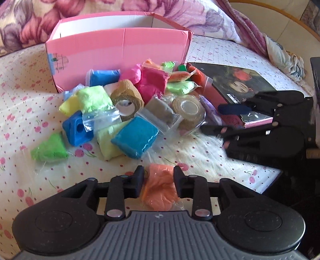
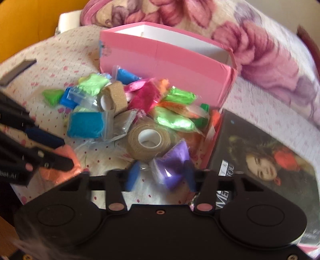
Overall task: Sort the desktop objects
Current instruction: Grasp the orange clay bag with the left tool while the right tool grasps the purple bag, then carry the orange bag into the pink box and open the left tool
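A pile of coloured clay bags [image 1: 138, 96] and tan tape rolls [image 1: 126, 98] lies on the cherry-print cloth in front of an open pink box [image 1: 118, 48]. My left gripper [image 1: 159, 184] has its fingers on both sides of an orange clay bag [image 1: 160, 188] and is shut on it. It shows in the right wrist view [image 2: 58, 152] too. My right gripper [image 2: 162, 176] is open around a purple clay bag [image 2: 174, 162], beside a tan tape roll [image 2: 149, 140]. It also shows in the left wrist view [image 1: 228, 118].
A dark book with a face on its cover [image 1: 240, 80] [image 2: 266, 160] lies right of the pile. A floral blanket [image 1: 100, 10] lies behind the box. A dark flat object [image 2: 18, 70] lies at the far left of the right wrist view.
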{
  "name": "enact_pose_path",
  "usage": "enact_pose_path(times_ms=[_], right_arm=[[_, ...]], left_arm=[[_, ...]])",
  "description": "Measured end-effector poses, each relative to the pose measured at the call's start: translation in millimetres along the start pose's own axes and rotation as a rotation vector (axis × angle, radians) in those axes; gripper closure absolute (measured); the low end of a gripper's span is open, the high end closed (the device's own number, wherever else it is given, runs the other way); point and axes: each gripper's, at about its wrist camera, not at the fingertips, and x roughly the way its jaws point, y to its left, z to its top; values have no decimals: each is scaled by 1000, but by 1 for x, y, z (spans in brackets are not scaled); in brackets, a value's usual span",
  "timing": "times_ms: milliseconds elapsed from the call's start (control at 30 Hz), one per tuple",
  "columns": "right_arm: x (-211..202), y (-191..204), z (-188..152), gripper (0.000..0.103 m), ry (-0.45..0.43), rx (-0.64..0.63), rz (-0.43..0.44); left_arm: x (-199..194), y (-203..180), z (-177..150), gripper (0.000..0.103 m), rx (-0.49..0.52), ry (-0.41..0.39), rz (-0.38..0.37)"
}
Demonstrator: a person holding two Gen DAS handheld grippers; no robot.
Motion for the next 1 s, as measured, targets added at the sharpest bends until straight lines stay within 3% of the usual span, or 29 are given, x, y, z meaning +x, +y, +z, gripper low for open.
enact_pose_path(times_ms=[33,67,167,300,400,433,467,500,533,567,833,867,1000], right_arm=[[-1,-4,-1,78,-1,16,1],[-4,-8,-2,81,-4,33,6],[-16,-22,-3,88,-22,132,56],[-27,-46,-12,88,-22,379,261],[-24,-37,-15,87,25,336,236],[-23,-33,-16,85,28,316,202],[-21,-31,-15,75,38,305,187],[-20,-29,-15,54,42,303,182],[-18,-28,-15,48,43,303,178],[-18,-26,-15,48,36,292,169],[-12,-30,-17,66,10,280,127],[-11,-30,-16,72,12,274,125],[-12,-31,-18,88,21,269,141]], left_arm=[[-1,0,-1,46,-3,0,-1],[-2,0,-1,43,-6,0,-3],[-2,-1,-3,43,-5,21,-17],[0,-2,-7,43,-3,45,-9],[-1,-4,-8,44,15,51,-1],[-1,-4,-8,44,20,52,2],[-2,-5,-9,44,26,53,6],[-2,-7,-9,44,34,54,11],[-3,-8,-9,44,43,56,16],[-3,-9,-10,44,45,55,21],[3,-14,-10,45,91,34,43],[3,-16,-11,60,100,34,47],[-1,-17,-11,63,107,30,50]])
